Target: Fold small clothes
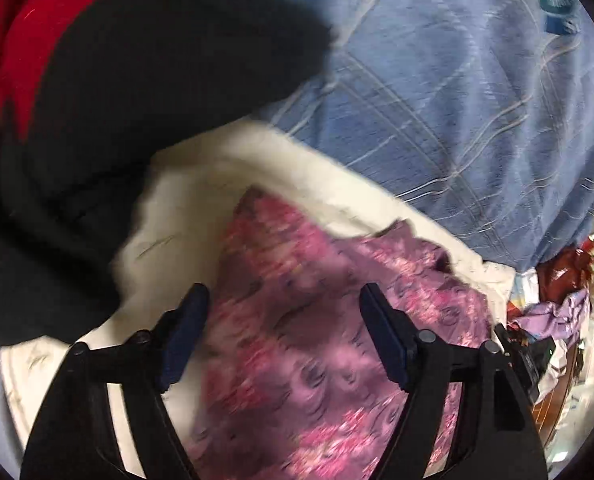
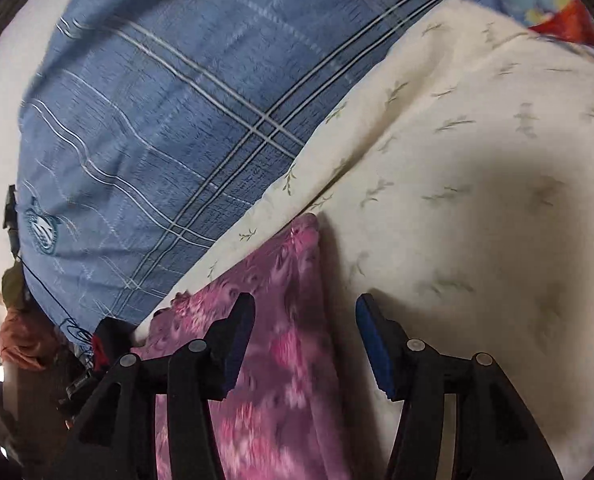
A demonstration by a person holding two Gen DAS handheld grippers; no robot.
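Nearest in both wrist views, the jaws stand wide apart and grip nothing. At the bottom centre of the left view, the left gripper hangs over the pink floral garment, which fills the lower middle of that frame. The right gripper straddles the garment's straight right edge, with the cream sprigged sheet to the right under its other finger. Whether either gripper touches the cloth is unclear; both views are blurred. Further off lie the blue plaid pillow, upper left in the right view, and the black and red fabric, upper left in the left view. A likely slip: closing here could pinch the sheet with the garment, dragging both and spoiling the fold.
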